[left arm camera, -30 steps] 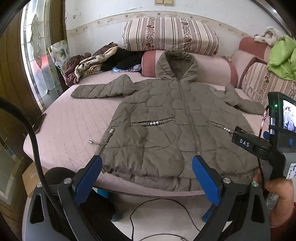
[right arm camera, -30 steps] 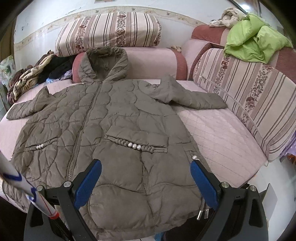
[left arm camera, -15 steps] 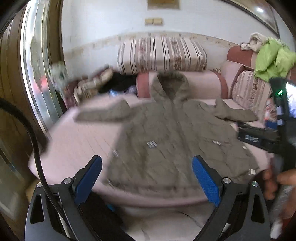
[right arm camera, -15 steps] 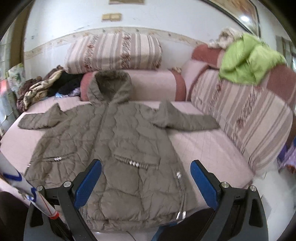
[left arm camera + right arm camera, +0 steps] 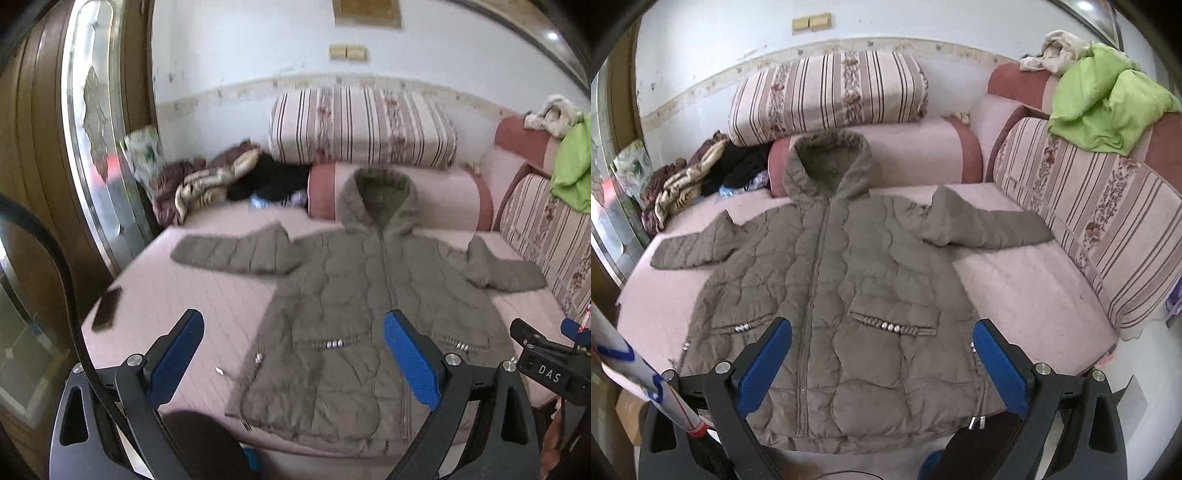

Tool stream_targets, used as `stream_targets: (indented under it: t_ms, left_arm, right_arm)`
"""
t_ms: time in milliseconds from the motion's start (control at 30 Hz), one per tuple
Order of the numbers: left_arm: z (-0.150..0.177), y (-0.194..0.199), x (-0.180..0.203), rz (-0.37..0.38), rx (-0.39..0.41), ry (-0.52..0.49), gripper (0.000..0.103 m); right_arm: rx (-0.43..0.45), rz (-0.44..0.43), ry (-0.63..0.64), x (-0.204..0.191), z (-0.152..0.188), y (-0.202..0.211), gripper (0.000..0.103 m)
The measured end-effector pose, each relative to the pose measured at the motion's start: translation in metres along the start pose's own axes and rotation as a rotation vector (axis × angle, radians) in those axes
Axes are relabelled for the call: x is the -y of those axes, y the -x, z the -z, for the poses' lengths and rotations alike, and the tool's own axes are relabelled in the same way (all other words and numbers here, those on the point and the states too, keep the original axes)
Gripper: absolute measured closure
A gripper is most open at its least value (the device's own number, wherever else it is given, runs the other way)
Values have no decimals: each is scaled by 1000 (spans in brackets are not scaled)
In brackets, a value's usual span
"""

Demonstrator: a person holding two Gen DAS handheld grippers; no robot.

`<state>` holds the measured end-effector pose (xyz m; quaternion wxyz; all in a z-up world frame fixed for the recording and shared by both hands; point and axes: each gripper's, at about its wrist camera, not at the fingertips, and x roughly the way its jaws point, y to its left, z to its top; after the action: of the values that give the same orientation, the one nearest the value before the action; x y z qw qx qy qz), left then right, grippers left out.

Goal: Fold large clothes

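While both claws (image 5: 291, 354) (image 5: 882, 354) gape empty, jacket (image 5: 842, 295) lies flat on bed (image 5: 1015, 288), long axis hood-far, hem-near.

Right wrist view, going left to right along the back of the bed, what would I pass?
Pile of rumpled clothes → jacket hood → pink bolster → striped side cushion → green garment.

Soft, even daylight fills both fisheye views, probably from the glazed door (image 5: 99, 155) at left where glare whitens the panes, shadows stay faint, the left wrist view is motion-blurred while the right stays fairly crisp, and straight lines bow toward the dark vignetted corners.
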<state>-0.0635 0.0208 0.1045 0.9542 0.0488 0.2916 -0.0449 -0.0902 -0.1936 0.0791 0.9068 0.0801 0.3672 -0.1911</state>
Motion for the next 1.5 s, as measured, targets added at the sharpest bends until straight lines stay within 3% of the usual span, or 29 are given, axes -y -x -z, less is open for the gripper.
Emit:
stream_targets:
  t_ms: [200, 400, 667, 1033, 1300, 1500]
  left_arm:
    - [12, -38, 8, -49, -86, -14, 6]
    - [11, -64, 21, -86, -120, -33, 6]
    - [16, -102, 34, -96, -234, -37, 6]
    - [19, -122, 37, -142, -278, -14, 6]
    - [24, -121, 35, -70, -312, -28, 6]
    - [26, -115, 26, -56, -293, -16, 6]
  right_arm:
    - [-59, 6, 51, -7, 9, -34, 3]
    - [-101, 7, 58, -2, 6, -65, 3]
    - [-155, 16, 86, 2, 5, -97, 3]
    - [-184, 25, 120, 0, 1, -118, 3]
    - [-170, 49, 97, -1, 12, -110, 3]
    - [-170, 74, 107, -7, 16, -101, 3]
